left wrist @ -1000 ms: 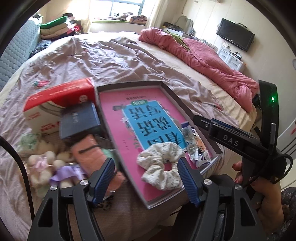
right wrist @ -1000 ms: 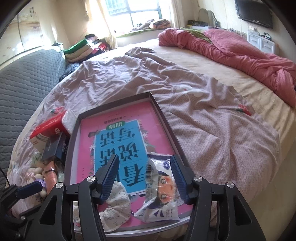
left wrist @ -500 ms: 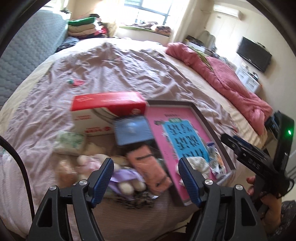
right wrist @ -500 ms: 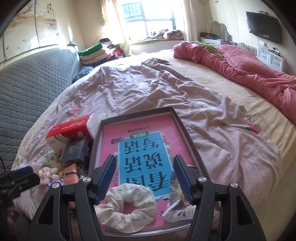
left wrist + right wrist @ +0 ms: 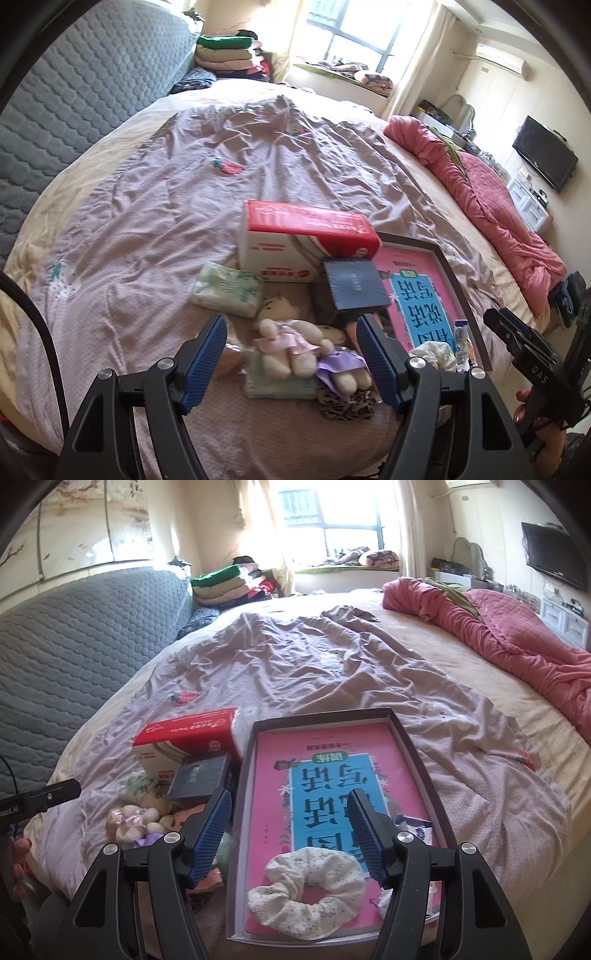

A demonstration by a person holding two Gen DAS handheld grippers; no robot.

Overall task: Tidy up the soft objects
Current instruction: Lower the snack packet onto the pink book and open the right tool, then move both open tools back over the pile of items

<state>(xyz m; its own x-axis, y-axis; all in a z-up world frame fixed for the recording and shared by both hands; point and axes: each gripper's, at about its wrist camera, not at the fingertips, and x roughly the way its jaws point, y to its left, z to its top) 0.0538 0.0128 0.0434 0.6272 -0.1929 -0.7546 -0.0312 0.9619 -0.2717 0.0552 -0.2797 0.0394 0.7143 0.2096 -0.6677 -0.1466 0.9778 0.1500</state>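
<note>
Daylight pours in through the window at the far end of the room, which is blown out to near white in both views, with glare spilling onto the curtains and the wall beside it. The bed is evenly and softly lit, its creased cover showing only shallow shadows, while the near sides of the left hand-held gripper and the right hand-held gripper read dark against the light. Both views are sharp in the middle, but the fisheye lens bends the headboard and walls into curves, and a black vignette cuts off the corners.
</note>
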